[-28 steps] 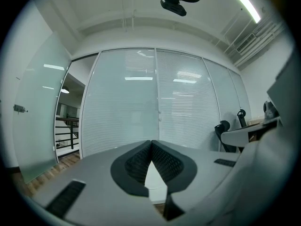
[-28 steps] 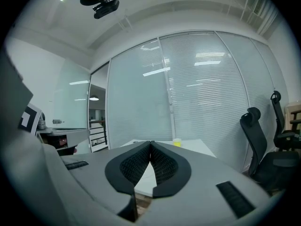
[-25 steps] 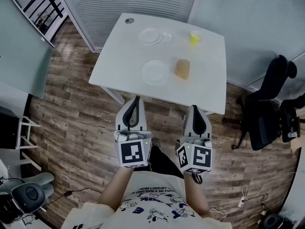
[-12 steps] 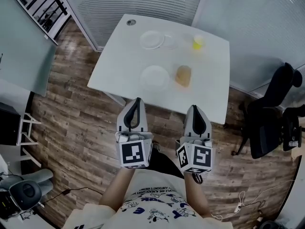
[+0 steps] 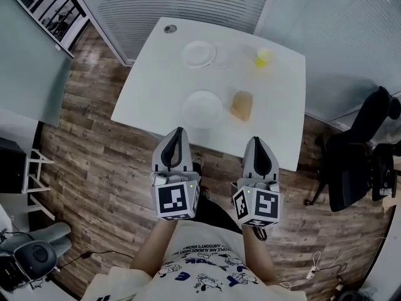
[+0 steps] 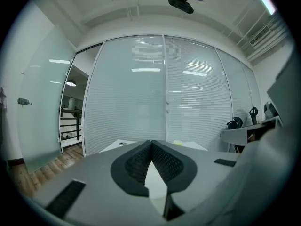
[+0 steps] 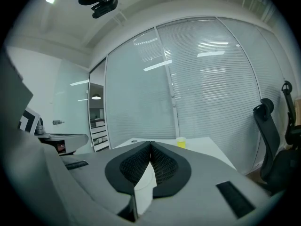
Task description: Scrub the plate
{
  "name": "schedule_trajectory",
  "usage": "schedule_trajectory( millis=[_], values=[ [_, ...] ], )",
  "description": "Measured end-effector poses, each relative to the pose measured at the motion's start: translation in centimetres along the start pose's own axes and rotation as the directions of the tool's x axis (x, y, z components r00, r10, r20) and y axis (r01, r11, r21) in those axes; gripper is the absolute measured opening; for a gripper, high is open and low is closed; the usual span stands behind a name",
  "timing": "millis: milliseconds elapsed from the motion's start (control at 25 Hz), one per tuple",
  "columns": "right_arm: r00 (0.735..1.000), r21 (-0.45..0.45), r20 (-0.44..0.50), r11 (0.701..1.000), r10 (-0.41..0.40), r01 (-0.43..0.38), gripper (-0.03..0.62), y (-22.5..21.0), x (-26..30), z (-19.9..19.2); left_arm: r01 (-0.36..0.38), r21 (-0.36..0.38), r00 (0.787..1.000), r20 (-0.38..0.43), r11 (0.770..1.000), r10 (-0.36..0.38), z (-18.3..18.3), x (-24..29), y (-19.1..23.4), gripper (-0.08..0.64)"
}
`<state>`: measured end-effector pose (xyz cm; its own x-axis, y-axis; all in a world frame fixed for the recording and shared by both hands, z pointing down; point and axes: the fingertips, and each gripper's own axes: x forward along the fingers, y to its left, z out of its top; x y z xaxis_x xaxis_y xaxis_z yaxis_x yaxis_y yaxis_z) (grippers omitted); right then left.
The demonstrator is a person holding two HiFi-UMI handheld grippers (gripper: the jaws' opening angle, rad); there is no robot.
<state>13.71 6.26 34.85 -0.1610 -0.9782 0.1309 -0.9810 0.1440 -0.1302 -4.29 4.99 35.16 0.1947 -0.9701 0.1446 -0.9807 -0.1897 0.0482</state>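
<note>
Scrubbing not begun: plate [image 5: 202, 109] and sponge [image 5: 241, 105] seen untouched on counter [image 5: 150, 86]. Left hand-held gripper [image 5: 180, 130] and right hand-held gripper [image 5: 256, 140] held closed, empty.

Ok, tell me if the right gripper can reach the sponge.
Probably yes: the sponge lies ahead of the right gripper with only bare table between, though its jaws are shut.

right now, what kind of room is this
Probably an office or meeting room: glass partition walls with blinds, a black office chair, and a white table on wood-look flooring.
</note>
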Motion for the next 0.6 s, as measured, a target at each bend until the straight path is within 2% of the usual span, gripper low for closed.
schedule_trajectory(
  millis=[320, 600],
  values=[
    [1.0, 0.006, -0.009, 1.0, -0.028, 0.028, 0.012, -0.6, 4.2, 0.1, 0.015, -0.01, 0.999, -0.045, 1.0, -0.015, -0.3, 3.9, 1.1, 0.029],
    [0.998, 0.004, -0.031, 0.998, -0.06, 0.06, 0.012, -0.6, 8.3, -0.2, 0.046, -0.012, 0.998, -0.037, 0.999, -0.047, -0.1, 7.9, 2.4, 0.031]
  ],
)
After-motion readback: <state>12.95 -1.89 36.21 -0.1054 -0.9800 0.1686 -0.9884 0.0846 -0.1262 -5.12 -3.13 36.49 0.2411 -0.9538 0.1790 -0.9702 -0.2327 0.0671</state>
